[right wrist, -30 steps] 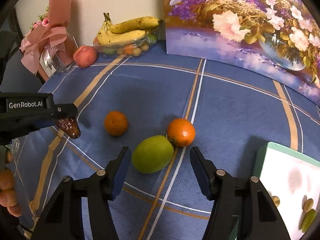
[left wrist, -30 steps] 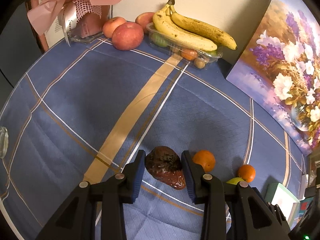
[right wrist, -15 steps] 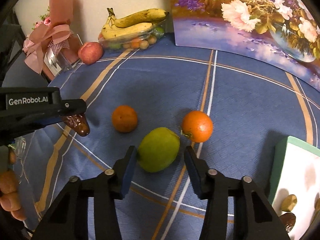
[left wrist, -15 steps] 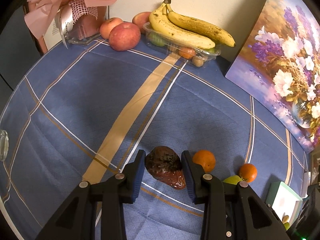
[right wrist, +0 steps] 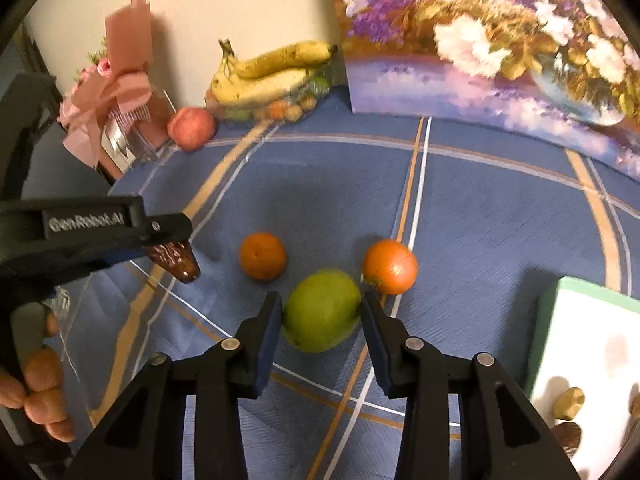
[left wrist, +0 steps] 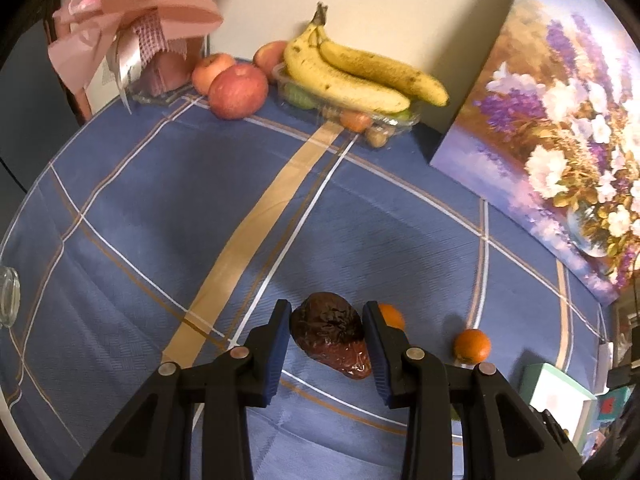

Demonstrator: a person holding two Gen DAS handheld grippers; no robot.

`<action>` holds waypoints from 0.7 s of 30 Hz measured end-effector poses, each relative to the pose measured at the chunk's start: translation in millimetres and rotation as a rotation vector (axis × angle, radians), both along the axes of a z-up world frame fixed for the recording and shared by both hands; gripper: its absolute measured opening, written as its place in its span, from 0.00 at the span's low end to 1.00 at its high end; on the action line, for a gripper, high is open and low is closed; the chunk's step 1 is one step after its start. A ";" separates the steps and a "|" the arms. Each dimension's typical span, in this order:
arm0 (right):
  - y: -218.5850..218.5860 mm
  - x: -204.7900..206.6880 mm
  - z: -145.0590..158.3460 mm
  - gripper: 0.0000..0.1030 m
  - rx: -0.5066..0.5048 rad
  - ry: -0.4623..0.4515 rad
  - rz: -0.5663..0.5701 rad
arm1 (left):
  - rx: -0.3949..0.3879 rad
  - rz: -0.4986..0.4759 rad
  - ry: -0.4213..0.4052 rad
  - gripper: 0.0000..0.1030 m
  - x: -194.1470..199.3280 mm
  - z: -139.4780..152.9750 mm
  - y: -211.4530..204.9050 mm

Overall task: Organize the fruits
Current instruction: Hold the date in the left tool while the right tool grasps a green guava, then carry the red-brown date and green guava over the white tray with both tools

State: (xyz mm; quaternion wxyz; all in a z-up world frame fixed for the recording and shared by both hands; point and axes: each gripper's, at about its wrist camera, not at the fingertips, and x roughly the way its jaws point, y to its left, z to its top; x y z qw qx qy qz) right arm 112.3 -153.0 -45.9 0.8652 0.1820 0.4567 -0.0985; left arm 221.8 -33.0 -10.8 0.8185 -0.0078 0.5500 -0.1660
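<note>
My left gripper (left wrist: 326, 320) is shut on a dark, wrinkled date (left wrist: 328, 336) held above the blue tablecloth; in the right wrist view the same gripper (right wrist: 176, 240) holds the date (right wrist: 178, 262) at the left. My right gripper (right wrist: 322, 312) is closing around a green fruit (right wrist: 322, 310) that lies on the cloth, and both pads touch its sides. One orange (right wrist: 263, 256) lies left of the green fruit, and another orange (right wrist: 390, 266) is just right of it. In the left wrist view, one orange (left wrist: 472, 346) shows, the other (left wrist: 390, 316) half hidden by a finger.
A white tray with a green rim (right wrist: 560, 292) at the right holds a few small fruits. At the back stand bananas (left wrist: 360, 76) on a clear punnet, apples (left wrist: 238, 90), a pink-wrapped gift (left wrist: 136, 28) and a flower painting (left wrist: 560, 120). A glass rim (left wrist: 8, 296) sits far left.
My right gripper's jaws have narrowed from wide apart to touching the green fruit, and the gripper has come closer over it. The left gripper still holds the date in the same place.
</note>
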 end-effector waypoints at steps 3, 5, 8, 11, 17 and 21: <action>-3.3 -6.0 15.9 0.37 -0.007 -0.024 -0.007 | -0.009 -0.011 -0.016 0.38 -6.1 7.6 -4.7; -4.7 -8.9 22.2 0.36 -0.018 -0.019 -0.010 | -0.012 -0.018 -0.024 0.38 -10.2 11.5 -8.2; -7.7 -12.1 22.4 0.20 -0.017 -0.009 -0.010 | -0.014 -0.024 -0.030 0.38 -14.2 15.4 -11.8; -11.2 -13.4 18.6 0.18 -0.001 0.004 -0.020 | -0.013 -0.026 -0.031 0.38 -16.0 15.7 -13.6; -13.0 -12.6 6.6 0.19 0.031 0.048 -0.016 | -0.009 -0.018 -0.001 0.38 -13.3 4.9 -12.4; -9.4 -12.4 -5.8 0.27 0.062 0.090 0.005 | -0.009 -0.007 0.019 0.38 -11.9 0.7 -6.7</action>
